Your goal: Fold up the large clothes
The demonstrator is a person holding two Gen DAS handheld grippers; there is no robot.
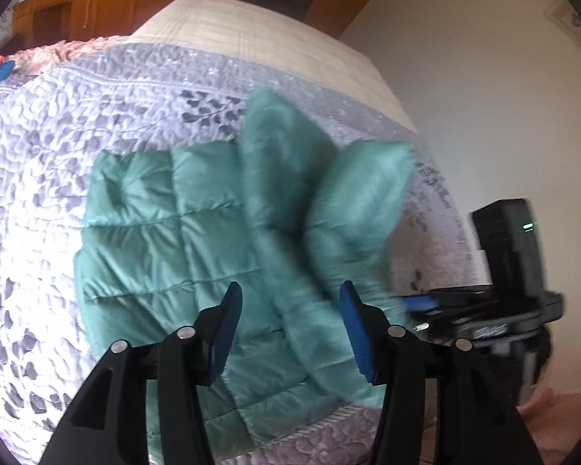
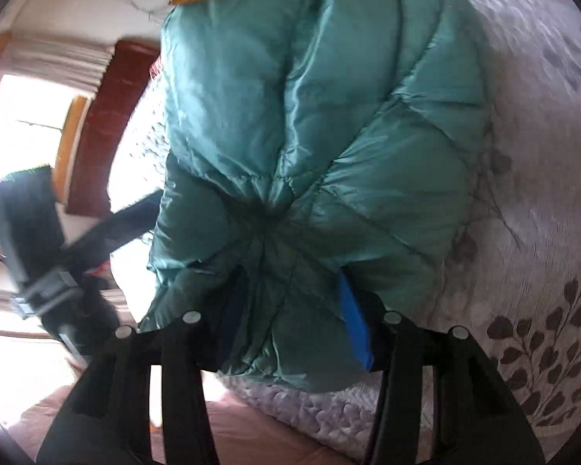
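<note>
Jaws: left gripper [image 1: 288, 323] half open, empty; right gripper [image 2: 290, 310] clamped on bunched jacket [image 2: 321, 124] | jacket: green, quilted, partly lifted off bed [image 1: 58, 135] | handling: likely light, puffy, slippery; grip seams or hem

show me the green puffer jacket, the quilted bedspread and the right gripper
green puffer jacket [image 1: 143, 224]: left wrist view, flat quilted panel lying on the bed
quilted bedspread [image 1: 38, 147]: left wrist view, bare leaf-patterned part left of the jacket
right gripper [image 2: 290, 310]: right wrist view, midway between its fingertips, on bunched jacket fabric
</note>
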